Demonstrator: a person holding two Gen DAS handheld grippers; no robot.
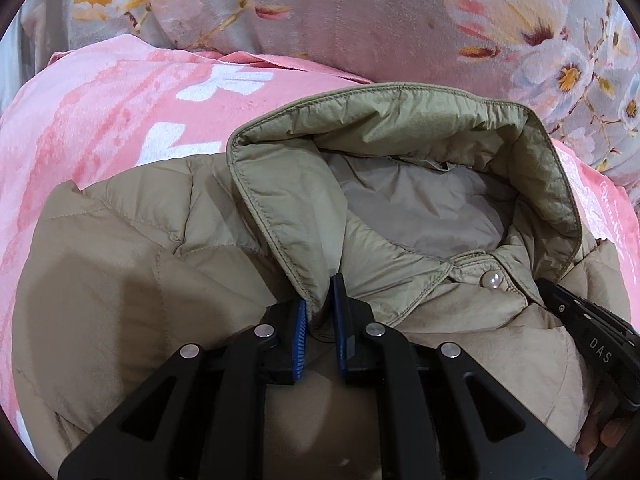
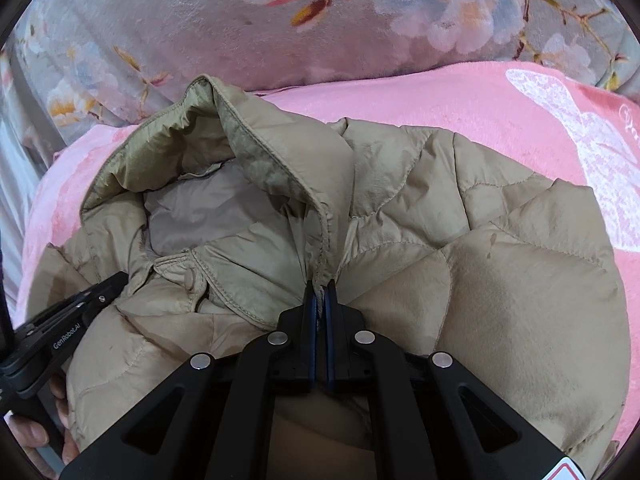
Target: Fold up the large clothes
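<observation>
A beige quilted puffer jacket (image 1: 132,280) lies on a pink blanket (image 1: 100,112), collar facing me; it also shows in the right wrist view (image 2: 500,280). My left gripper (image 1: 320,300) pinches the left tip of the olive collar (image 1: 280,208) between its blue pads, with a narrow gap showing. My right gripper (image 2: 320,296) is shut on the right collar edge (image 2: 280,168). A pearl snap button (image 1: 491,280) sits at the neck. Each gripper shows at the edge of the other's view, the right one in the left wrist view (image 1: 580,320) and the left one in the right wrist view (image 2: 68,328).
A grey floral plush blanket (image 1: 360,12) lies behind the pink one and also shows in the right wrist view (image 2: 200,12). The pink blanket (image 2: 480,96) carries a white butterfly print (image 2: 592,152) at the right.
</observation>
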